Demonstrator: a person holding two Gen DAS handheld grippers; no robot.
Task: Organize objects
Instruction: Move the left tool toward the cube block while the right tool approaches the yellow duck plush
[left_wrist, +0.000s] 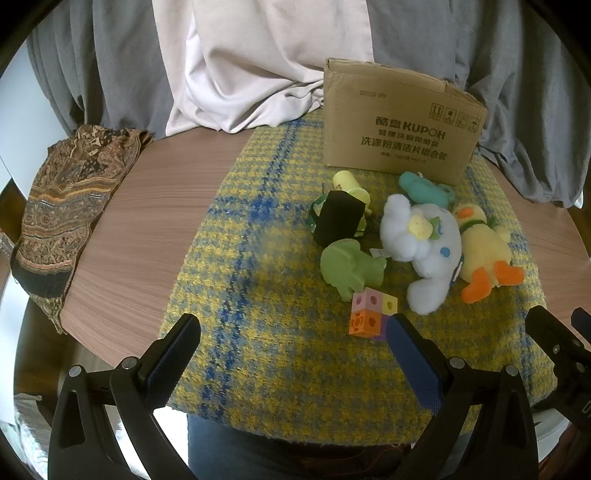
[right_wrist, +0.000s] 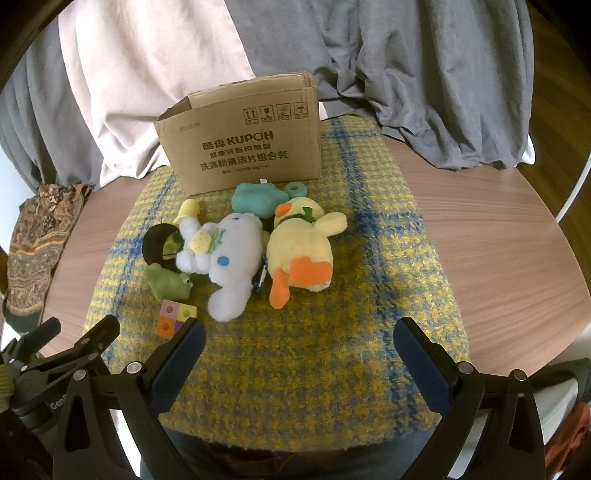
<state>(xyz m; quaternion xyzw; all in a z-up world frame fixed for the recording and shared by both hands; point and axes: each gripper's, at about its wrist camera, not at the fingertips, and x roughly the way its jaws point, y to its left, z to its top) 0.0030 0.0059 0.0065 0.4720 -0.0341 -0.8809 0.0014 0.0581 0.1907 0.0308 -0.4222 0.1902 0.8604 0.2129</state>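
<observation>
Lengthwise, yellow duck plush (right_wrist: 299, 251), feet nearest

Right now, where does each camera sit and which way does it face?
Left wrist: behind the open left tongs, facing the cardboard box across the toys; the right tongs' tips show at the right edge.
Right wrist: behind the open right tongs, facing the same box; the left tongs show at the left edge.
Shared: box, white plush, duck.

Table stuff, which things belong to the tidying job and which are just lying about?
For the job: cardboard box, white plush, duck plush, green frog, teal toy, colored cubes.
Lying about: patterned scarf, curtains.
</observation>
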